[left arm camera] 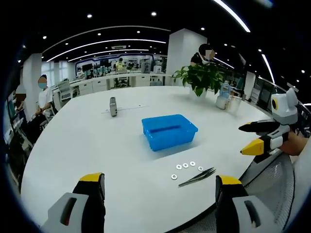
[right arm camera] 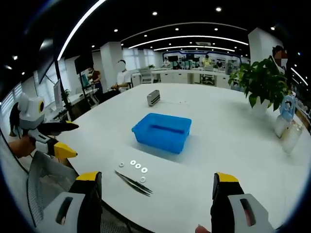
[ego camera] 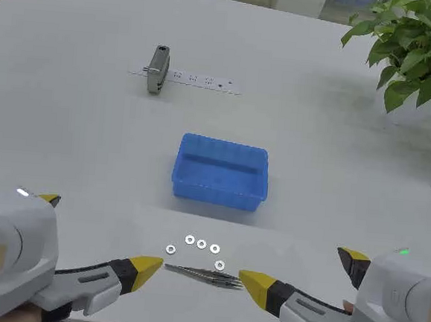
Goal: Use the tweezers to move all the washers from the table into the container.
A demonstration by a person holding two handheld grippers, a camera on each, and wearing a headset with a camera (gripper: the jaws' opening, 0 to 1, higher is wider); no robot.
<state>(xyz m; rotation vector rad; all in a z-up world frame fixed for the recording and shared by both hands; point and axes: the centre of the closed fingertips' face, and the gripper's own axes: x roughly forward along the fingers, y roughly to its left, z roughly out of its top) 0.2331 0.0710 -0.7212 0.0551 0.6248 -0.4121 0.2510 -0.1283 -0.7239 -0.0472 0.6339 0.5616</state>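
Observation:
Several small metal washers (ego camera: 201,244) lie loose on the white table (ego camera: 68,134), just in front of the blue container (ego camera: 221,171), which looks empty. Thin metal tweezers (ego camera: 206,276) lie flat right behind the washers, near the table's front edge. My left gripper (ego camera: 98,231) hovers open at the lower left, and my right gripper (ego camera: 304,267) hovers open at the lower right; the tweezers lie between their inner tips. Nothing is held. The left gripper view shows washers (left arm camera: 185,165), tweezers (left arm camera: 197,176) and container (left arm camera: 169,131). The right gripper view shows washers (right arm camera: 138,166) and tweezers (right arm camera: 133,183).
A white power strip (ego camera: 192,78) with a grey device (ego camera: 158,69) on its left end lies beyond the container. A potted plant (ego camera: 418,50) stands at the far right. Bottles (left arm camera: 226,101) stand by the plant. People sit and stand at the room's far side.

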